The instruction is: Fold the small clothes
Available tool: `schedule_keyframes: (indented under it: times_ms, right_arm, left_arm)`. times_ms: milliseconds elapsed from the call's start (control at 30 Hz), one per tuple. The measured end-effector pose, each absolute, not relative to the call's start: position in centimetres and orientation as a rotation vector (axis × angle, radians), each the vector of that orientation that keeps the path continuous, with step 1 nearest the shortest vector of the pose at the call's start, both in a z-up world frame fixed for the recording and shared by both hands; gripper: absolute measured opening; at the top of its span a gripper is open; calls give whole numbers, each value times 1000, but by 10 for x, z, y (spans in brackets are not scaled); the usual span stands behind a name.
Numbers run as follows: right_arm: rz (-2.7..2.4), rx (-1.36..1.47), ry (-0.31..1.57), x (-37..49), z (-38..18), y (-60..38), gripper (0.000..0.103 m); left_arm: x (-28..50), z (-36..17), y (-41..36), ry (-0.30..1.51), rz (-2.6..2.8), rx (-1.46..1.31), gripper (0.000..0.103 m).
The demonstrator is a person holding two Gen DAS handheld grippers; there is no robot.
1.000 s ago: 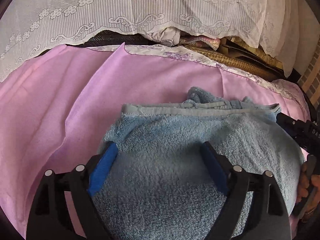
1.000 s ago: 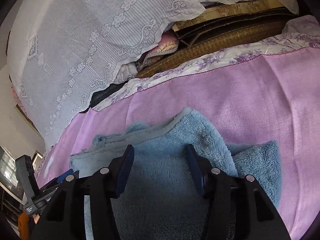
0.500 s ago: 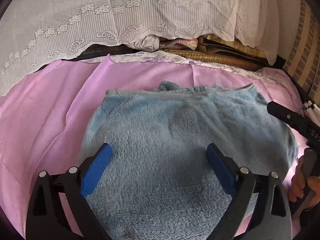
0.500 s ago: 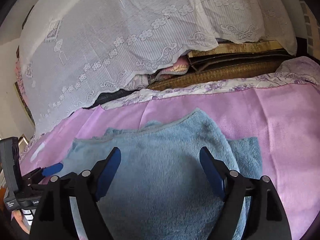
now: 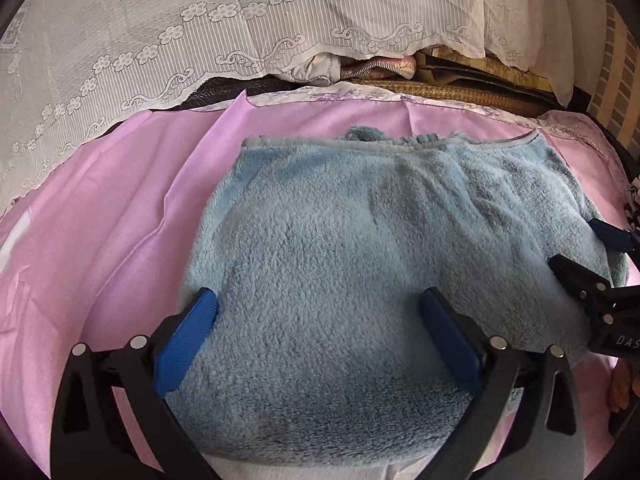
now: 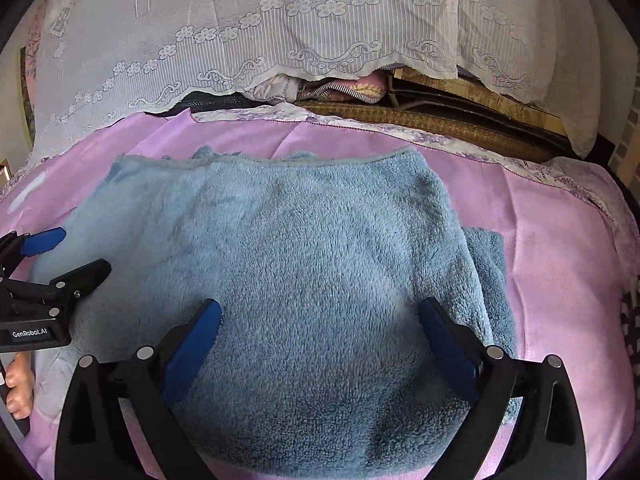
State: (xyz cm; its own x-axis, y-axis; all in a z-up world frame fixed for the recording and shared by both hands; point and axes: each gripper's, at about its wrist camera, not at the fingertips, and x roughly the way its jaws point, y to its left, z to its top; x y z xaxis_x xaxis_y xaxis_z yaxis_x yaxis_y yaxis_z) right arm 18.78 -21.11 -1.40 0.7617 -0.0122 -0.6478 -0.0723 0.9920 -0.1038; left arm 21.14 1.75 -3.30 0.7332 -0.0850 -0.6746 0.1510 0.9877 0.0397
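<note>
A fluffy blue fleece garment (image 5: 360, 264) lies folded on the pink sheet (image 5: 100, 216); it also shows in the right wrist view (image 6: 312, 264), with a lower layer sticking out at its right edge (image 6: 488, 264). My left gripper (image 5: 318, 308) is open and empty, jaws wide over the garment's near left part. My right gripper (image 6: 318, 312) is open and empty over its near right part. Each gripper shows at the edge of the other's view: the right gripper (image 5: 600, 264) and the left gripper (image 6: 60, 256).
A white lace cover (image 5: 240, 20) hangs over stacked bedding and woven mats (image 6: 440, 120) behind the bed. The pink sheet (image 6: 560, 248) stretches to both sides of the garment. A patterned cloth (image 5: 632, 200) lies at the far right edge.
Both grippers have opened wide and let go of the garment, then drawn back toward me. The garment's folded-over top layer now lies flat and still.
</note>
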Motion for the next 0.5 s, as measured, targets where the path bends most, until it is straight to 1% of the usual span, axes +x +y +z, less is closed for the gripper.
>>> schedule_keyframes:
  times_ms: [200,400,500]
  right_arm:
    - [0,-141,707,171,-15,-210,99]
    - [-3,-35,603,140,-1,-226,99]
    - [-67,13,584,131,2,-236,99]
  left_arm:
    - [193,-31,27,728,-101,77,99]
    - [164,-22,32,661,-50,85,99]
    - [154,-19,36,650,-45,70,99]
